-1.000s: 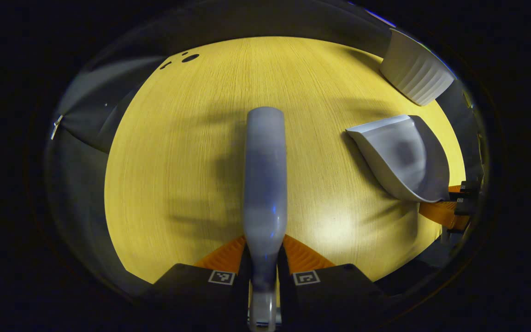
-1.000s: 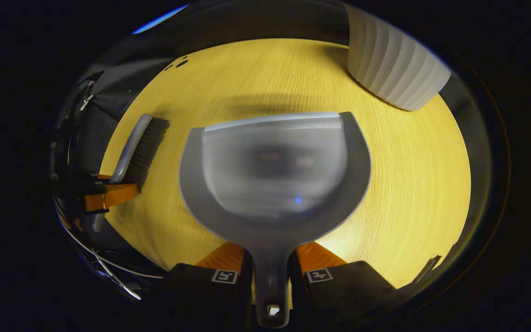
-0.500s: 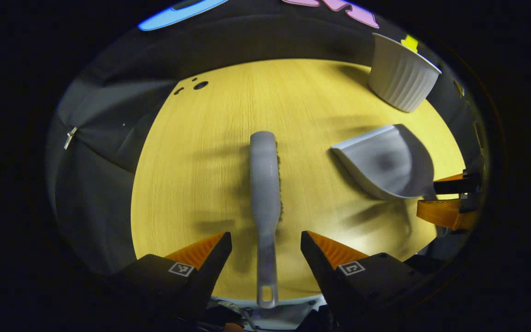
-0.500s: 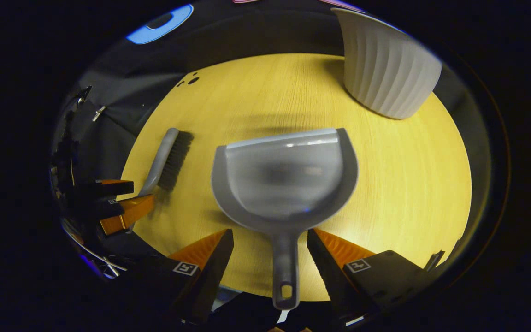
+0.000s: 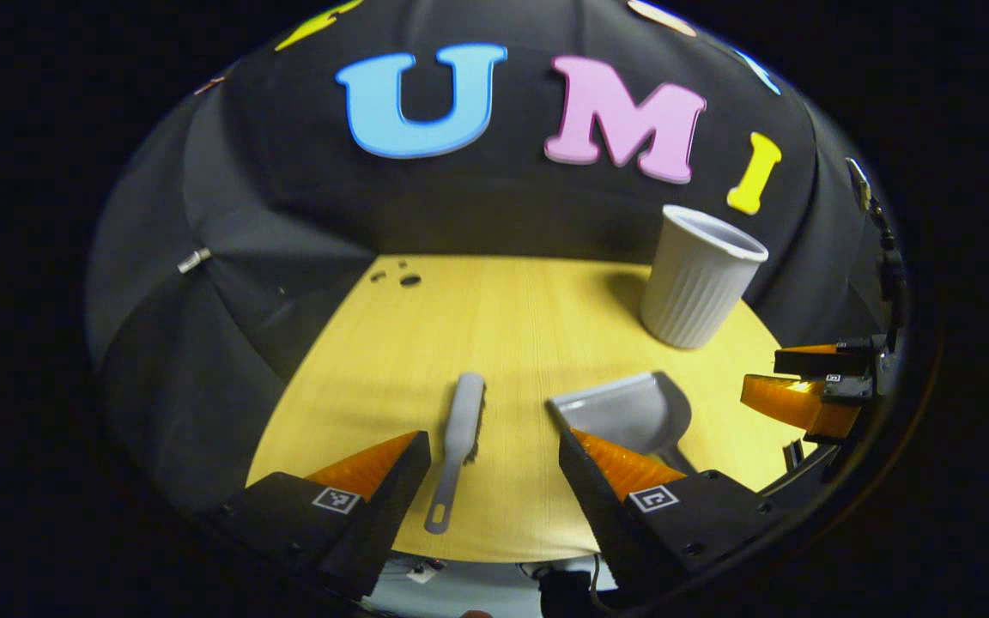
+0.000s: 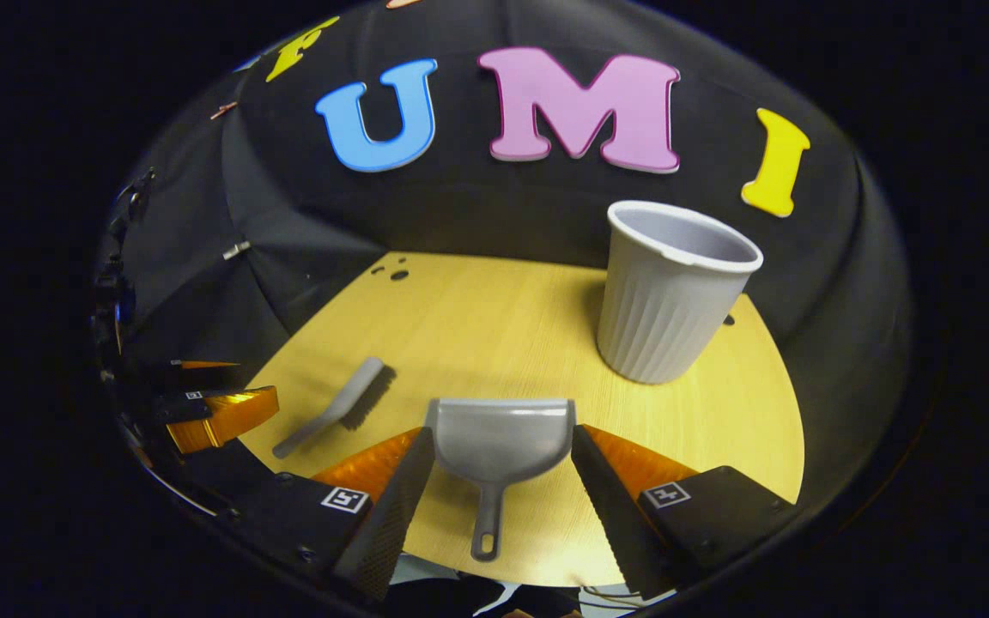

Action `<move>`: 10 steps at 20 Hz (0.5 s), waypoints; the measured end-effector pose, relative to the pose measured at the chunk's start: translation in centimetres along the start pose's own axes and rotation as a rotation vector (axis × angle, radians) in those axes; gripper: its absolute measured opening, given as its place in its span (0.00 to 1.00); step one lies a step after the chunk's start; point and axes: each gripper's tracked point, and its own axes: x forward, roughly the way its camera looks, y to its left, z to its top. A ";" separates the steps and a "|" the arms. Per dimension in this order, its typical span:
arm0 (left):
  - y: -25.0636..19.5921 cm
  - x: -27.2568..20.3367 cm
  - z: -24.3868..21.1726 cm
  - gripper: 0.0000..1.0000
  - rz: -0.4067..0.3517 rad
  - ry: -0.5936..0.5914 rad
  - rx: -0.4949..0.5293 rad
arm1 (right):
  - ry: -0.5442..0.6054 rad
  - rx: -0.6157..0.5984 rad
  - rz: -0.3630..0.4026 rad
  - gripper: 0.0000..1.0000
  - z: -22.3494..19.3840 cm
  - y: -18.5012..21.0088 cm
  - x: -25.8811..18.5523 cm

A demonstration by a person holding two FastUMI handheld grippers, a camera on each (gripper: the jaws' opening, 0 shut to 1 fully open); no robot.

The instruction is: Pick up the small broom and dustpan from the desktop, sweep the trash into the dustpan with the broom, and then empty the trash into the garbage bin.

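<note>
Both grippers, left gripper [image 5: 488,455] and right gripper [image 6: 501,451], are now backing away with jaws apart, having released broom [image 5: 460,433] and dustpan [image 6: 499,438] flat on the desktop [image 6: 494,326] near the garbage bin [image 6: 670,292], suggesting the task is wrapping up.

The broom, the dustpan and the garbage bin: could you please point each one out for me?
broom [image 5: 465,412], left gripper view, on its head's back.
dustpan [image 6: 501,433], right gripper view, on the pan's inner floor.
garbage bin [image 6: 662,309], right gripper view, on its ribbed wall.
</note>
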 end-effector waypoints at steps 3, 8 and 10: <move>-0.5 -4.3 4.1 0.98 0.071 -0.231 0.033 | -0.162 0.033 0.021 0.99 2.9 0.2 -2.4; -1.0 -9.7 6.8 0.97 0.129 -0.452 0.069 | -0.369 0.041 -0.039 0.99 6.4 -2.5 -7.1; -1.5 -11.0 7.2 0.98 0.120 -0.498 0.053 | -0.379 0.035 -0.043 0.99 5.5 -3.2 -8.0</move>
